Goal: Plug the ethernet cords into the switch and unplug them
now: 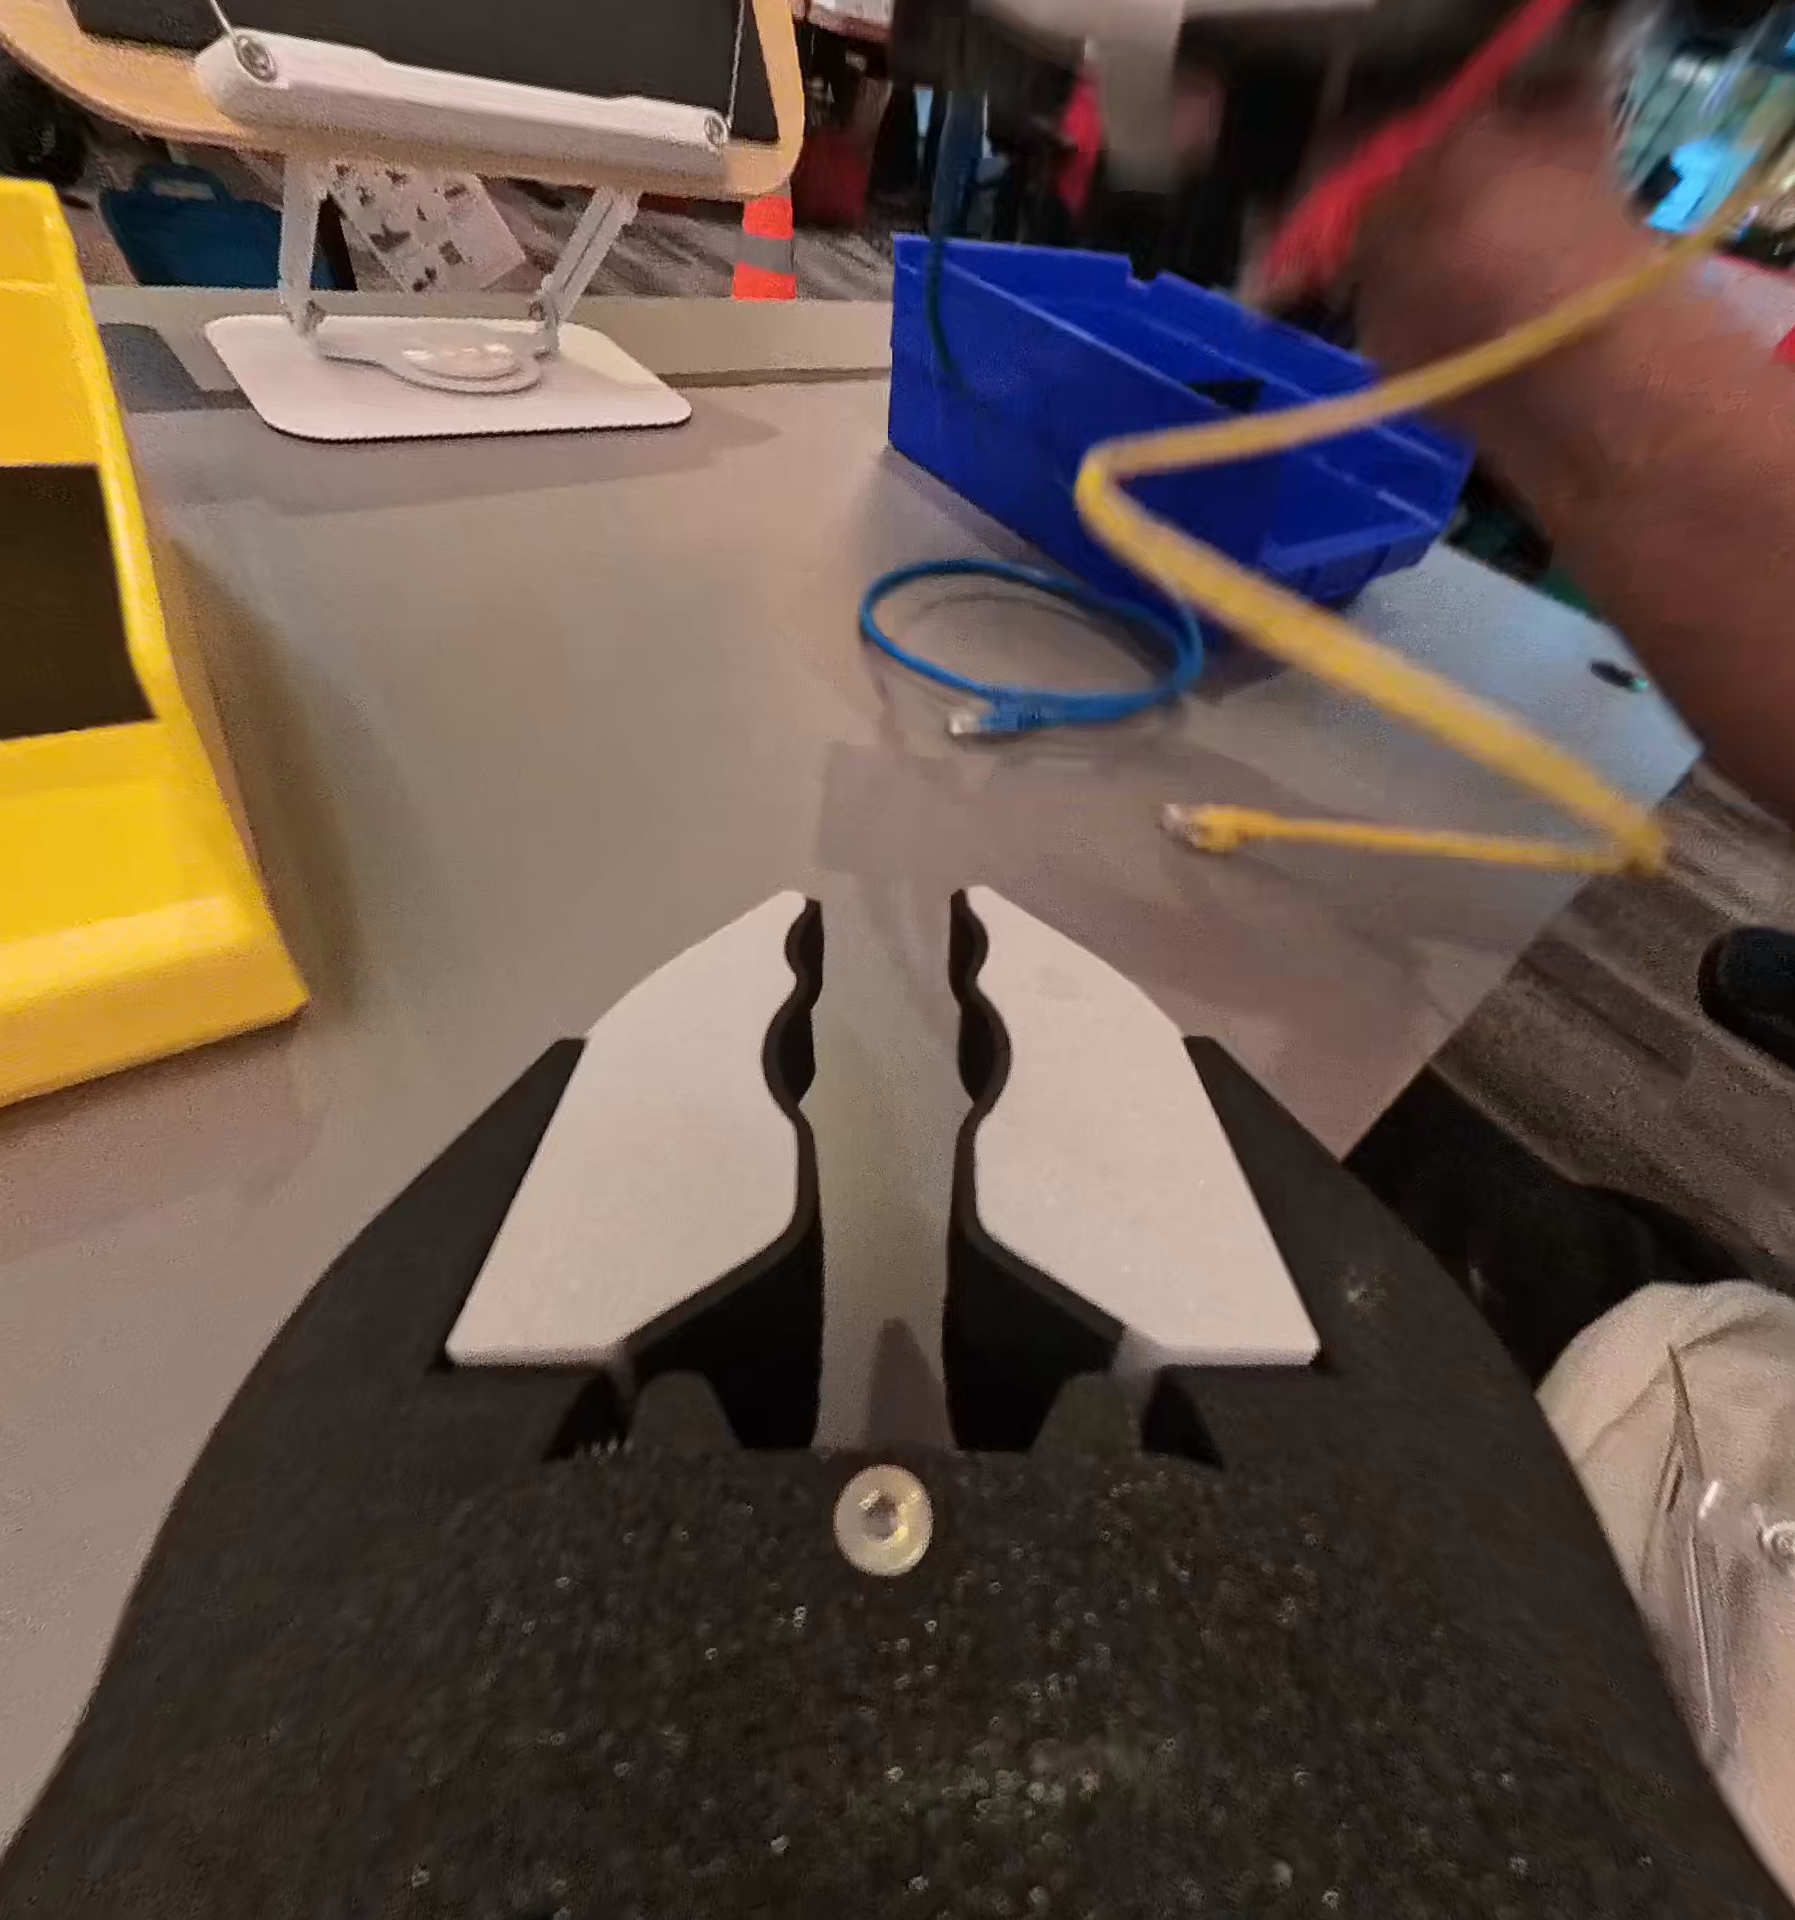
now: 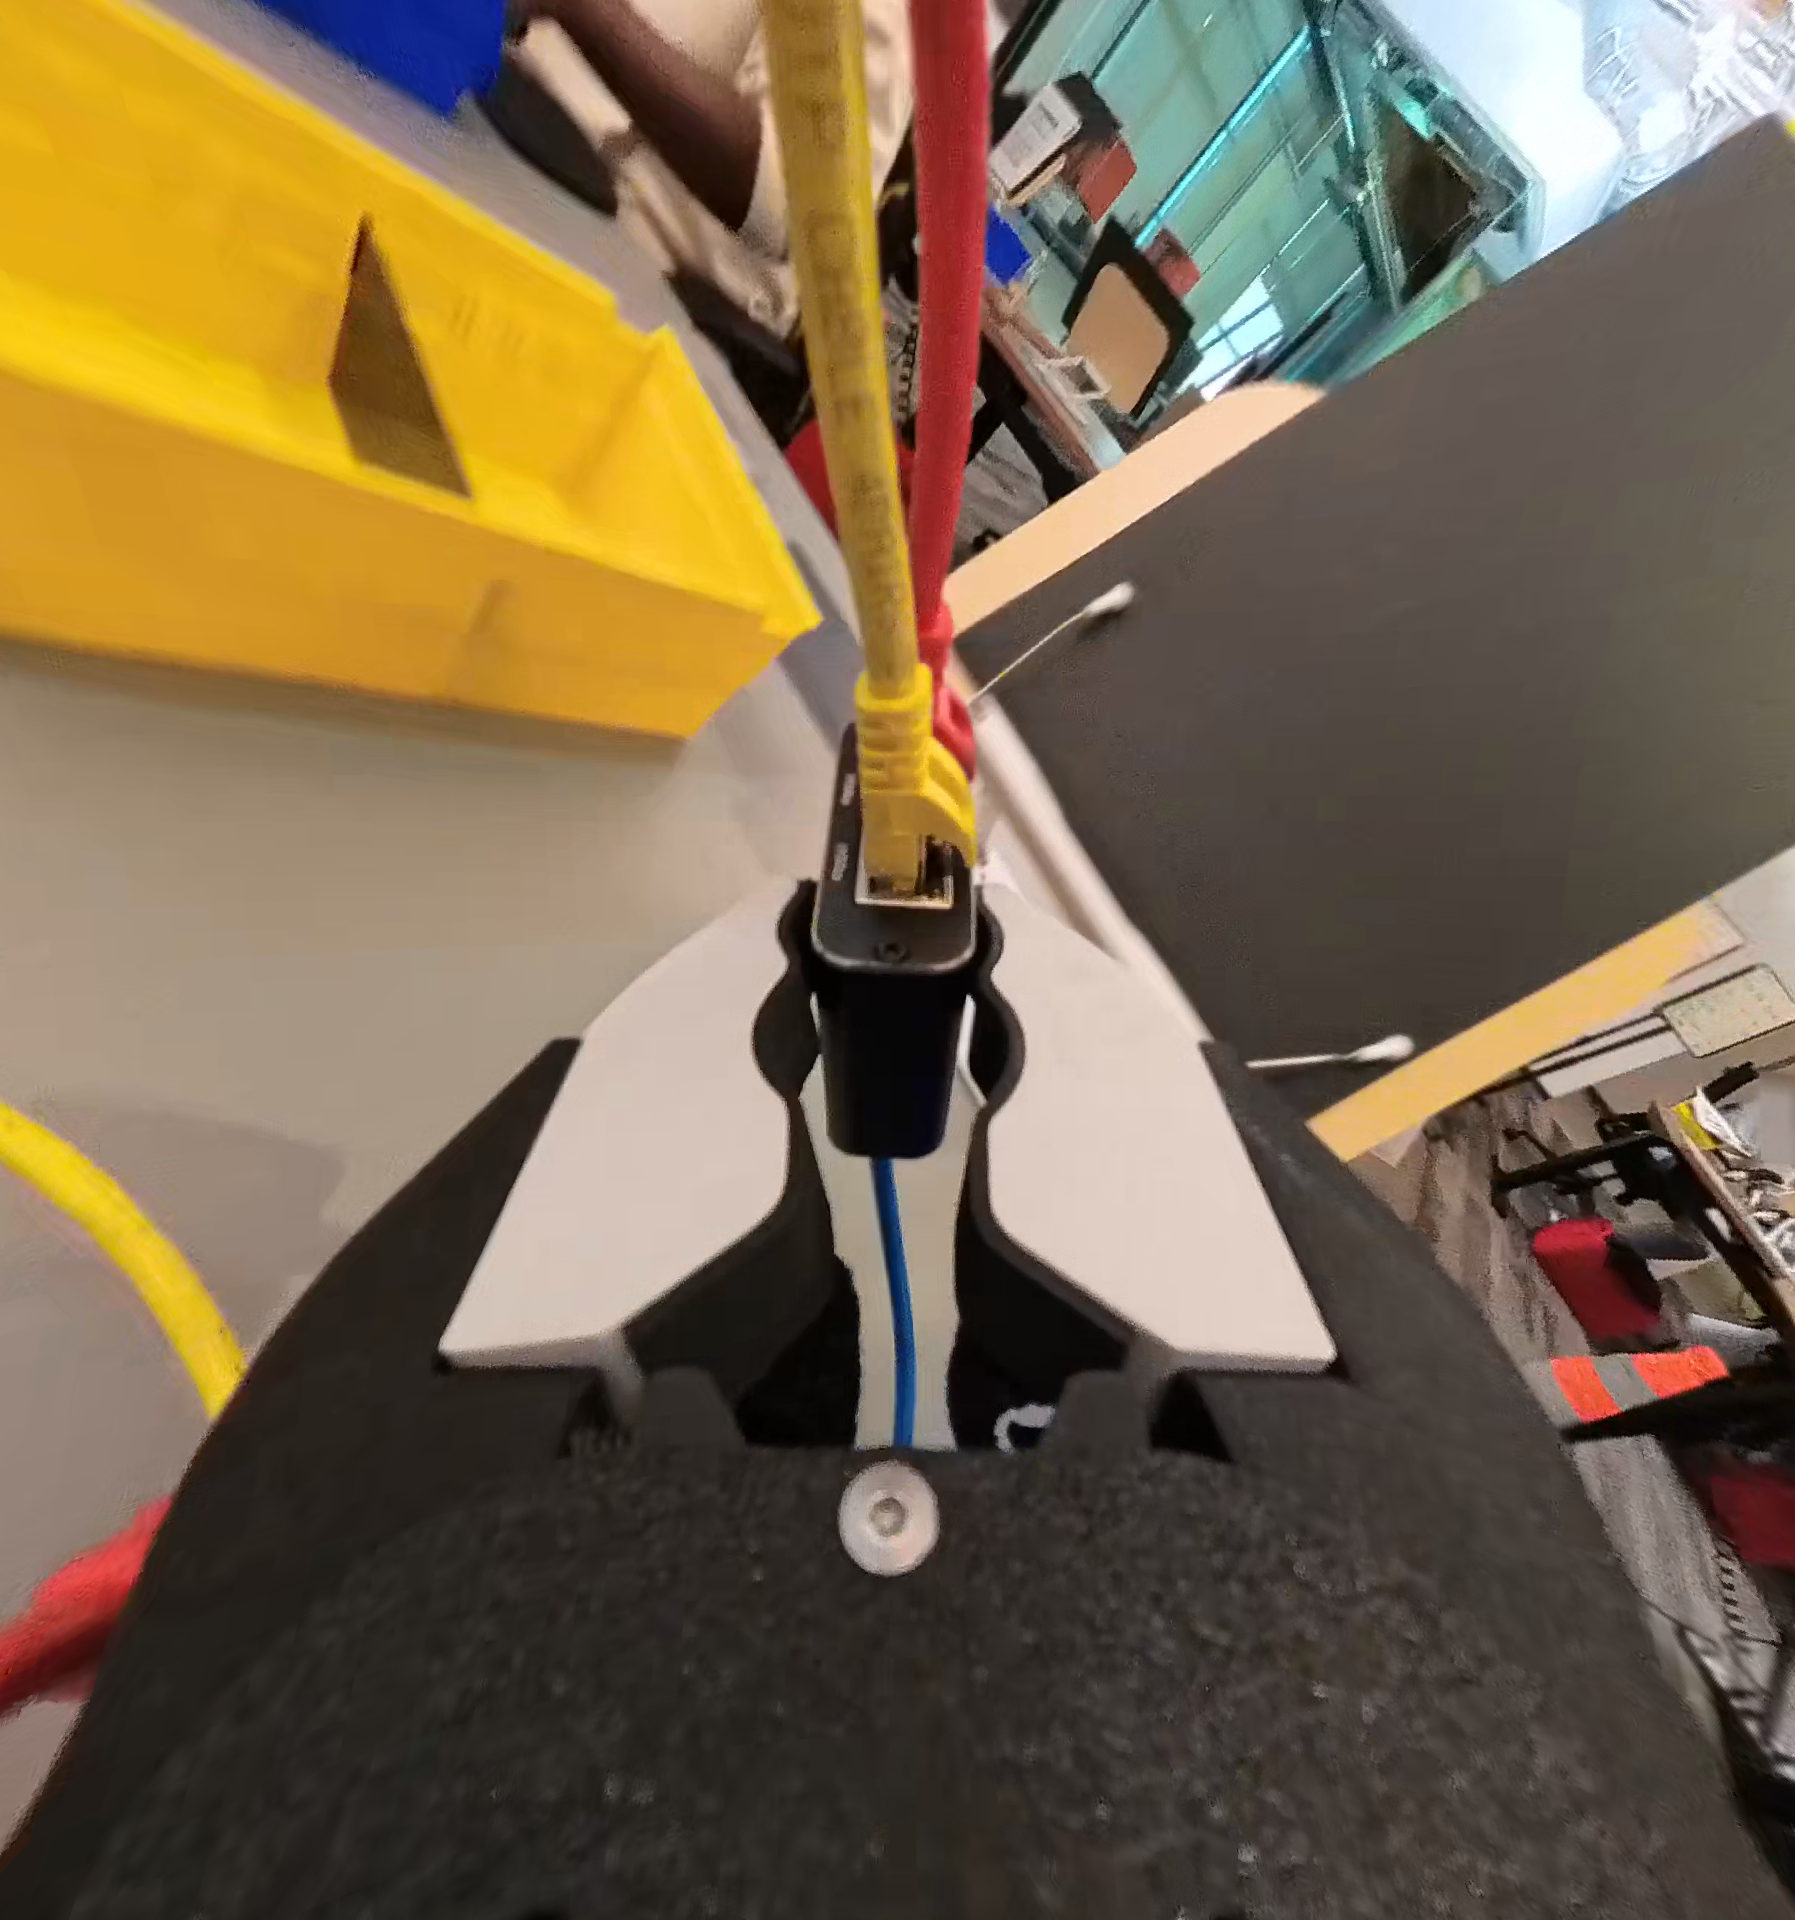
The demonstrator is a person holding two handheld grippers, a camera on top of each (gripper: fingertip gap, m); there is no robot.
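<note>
Two tools in play. Right tool (image 2: 891,971) is clamped on a small black switch (image 2: 888,1023), the dark fingers (image 2: 781,1023) pressing its sides, device end-on to the camera and lifted off the grey worktop (image 2: 249,883). Yellow cord (image 2: 851,416) is plugged into the near port of the switch, its boot and clear plug seated; it runs straight away from the tool. Red cord (image 2: 945,364) runs alongside just behind the yellow one and meets the switch farther along, its plug mostly hidden, so whether it is seated cannot be told. Thin blue cord (image 2: 898,1299) shows in the gap behind the switch, between the tool's fingers. Yellow bin (image 2: 353,499) sits on the worktop to the left in this view. Left tool (image 1: 885,925) is narrowly parted, gap clear, holding nothing, fingers (image 1: 706,1091) low over the worktop (image 1: 508,727) and touching no cord. In the left wrist view the yellow cord (image 1: 1340,665) hangs in a loop in the air at right, its free plug end just ahead of the left tool's tips. Coiled blue cord (image 1: 1038,665) lies on the worktop beside a blue bin (image 1: 1132,416). Yellow bin (image 1: 62,779) at left, white stand (image 1: 436,384) at the back. A blurred forearm (image 1: 1651,499) crosses the right edge.
</note>
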